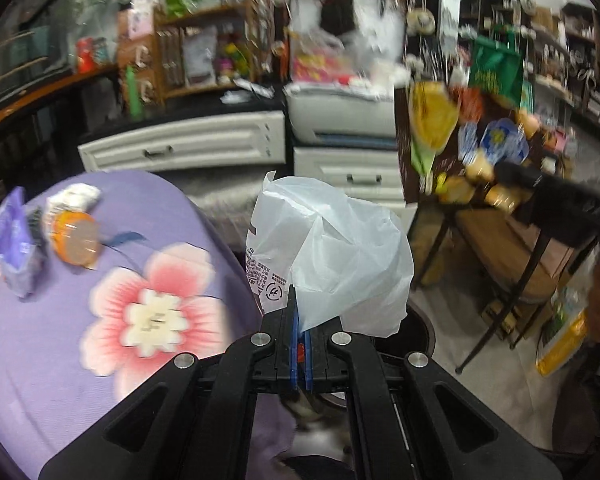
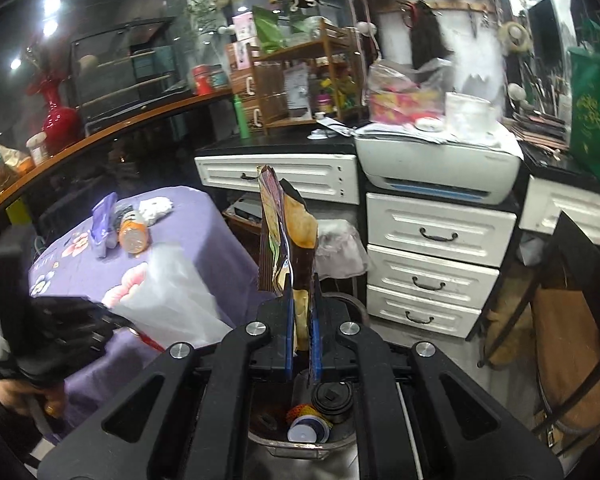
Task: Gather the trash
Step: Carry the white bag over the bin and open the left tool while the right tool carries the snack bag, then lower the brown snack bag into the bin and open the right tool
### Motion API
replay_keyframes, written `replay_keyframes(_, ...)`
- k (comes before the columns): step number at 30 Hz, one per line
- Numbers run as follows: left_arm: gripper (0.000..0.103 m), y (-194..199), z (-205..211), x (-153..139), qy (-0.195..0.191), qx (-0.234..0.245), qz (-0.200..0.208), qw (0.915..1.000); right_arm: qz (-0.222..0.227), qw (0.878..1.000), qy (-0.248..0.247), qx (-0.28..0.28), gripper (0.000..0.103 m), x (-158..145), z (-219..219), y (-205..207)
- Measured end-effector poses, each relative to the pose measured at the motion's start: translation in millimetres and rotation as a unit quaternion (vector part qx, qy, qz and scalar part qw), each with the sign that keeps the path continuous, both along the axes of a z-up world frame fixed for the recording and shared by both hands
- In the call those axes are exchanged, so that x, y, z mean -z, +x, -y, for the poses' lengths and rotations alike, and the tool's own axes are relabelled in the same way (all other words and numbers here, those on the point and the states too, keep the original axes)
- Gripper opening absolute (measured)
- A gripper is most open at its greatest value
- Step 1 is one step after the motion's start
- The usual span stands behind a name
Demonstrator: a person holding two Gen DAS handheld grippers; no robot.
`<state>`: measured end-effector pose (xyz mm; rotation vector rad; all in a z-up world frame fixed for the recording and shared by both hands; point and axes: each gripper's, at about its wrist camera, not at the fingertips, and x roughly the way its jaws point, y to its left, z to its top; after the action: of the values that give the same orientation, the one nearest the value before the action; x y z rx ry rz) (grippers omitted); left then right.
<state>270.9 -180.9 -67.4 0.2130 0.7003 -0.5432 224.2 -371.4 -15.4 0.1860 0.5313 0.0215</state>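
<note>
Two grippers, one piece of trash pinched in each.

The left gripper (image 1: 300,312) clamps a white plastic bag (image 1: 332,256) beside the purple floral table (image 1: 100,320). Only the right wrist view shows the right gripper (image 2: 302,300) gripping an upright brown wrapper (image 2: 290,232) above the bin (image 2: 300,446). Three items lie on the table: orange bottle (image 1: 74,236), purple packet (image 1: 16,240), white wad (image 1: 74,196).

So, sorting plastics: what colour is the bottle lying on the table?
Orange bottle, clearest in the right wrist view.
</note>
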Motion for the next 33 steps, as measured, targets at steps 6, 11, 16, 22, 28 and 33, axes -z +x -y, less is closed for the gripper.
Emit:
replay_keyframes(6,0.003,15,48,43,0.056,0.01,-0.027,0.998,-0.012,1.0,0.012,0.008,0.007,13,9,-3)
replay_keyframes(11,0.003,28,71,73,0.087,0.012,-0.057,0.9945,-0.02,1.0,0.019,0.012,0.007,20,15,-3)
replay_keyframes(16,0.01,38,77,91,0.089,0.009,-0.082,0.9926,-0.032,0.999,0.026,0.016,0.007,33,19,-1)
replay_keyframes(22,0.069,32,78,94,0.079,0.008,-0.068,0.9946,-0.052,0.998,0.03,0.017,0.007,51,20,8)
replay_keyframes(28,0.075,25,65,79,0.034,-0.005,-0.064,0.9974,-0.087,0.996,0.024,0.003,0.007,77,12,27)
replay_keyframes(33,0.08,7,50,54,-0.002,-0.015,-0.032,0.9994,-0.138,0.99,0.023,-0.022,0.007,113,-2,50)
